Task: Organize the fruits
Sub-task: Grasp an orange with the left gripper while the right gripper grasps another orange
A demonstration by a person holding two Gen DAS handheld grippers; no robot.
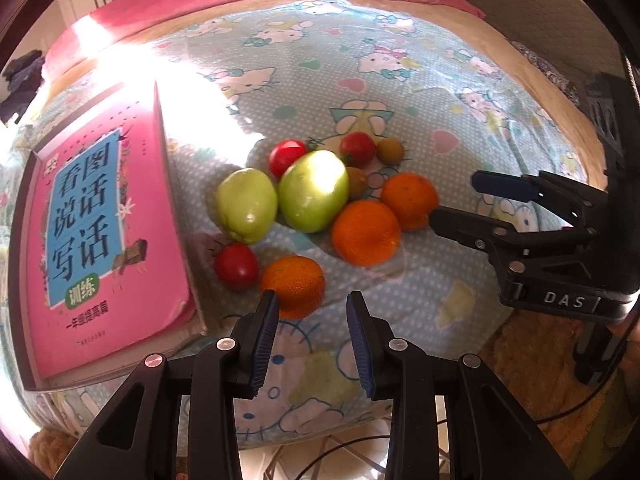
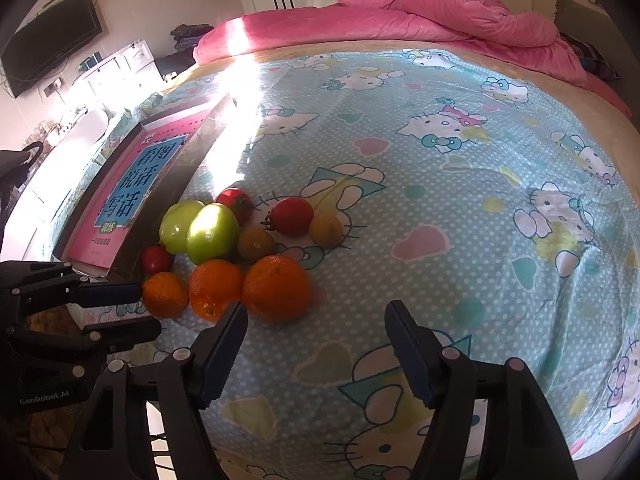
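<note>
fruits heaped on the bed beside the book (image 1: 108,236) | my left hand-held gripper (image 1: 312,304) narrow, empty, just short of nearest orange (image 1: 294,286) | right hand-held gripper (image 2: 316,316) half-wide, empty | orange firm, light (pebbly skin grips well), take across middle

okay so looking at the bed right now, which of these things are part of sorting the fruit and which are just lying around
Part of the job:
three oranges
two green fruits
three red tomatoes
two small brownish-green fruits

Just lying about:
pink book
pink quilt
cartoon-cat bedsheet
television
</note>
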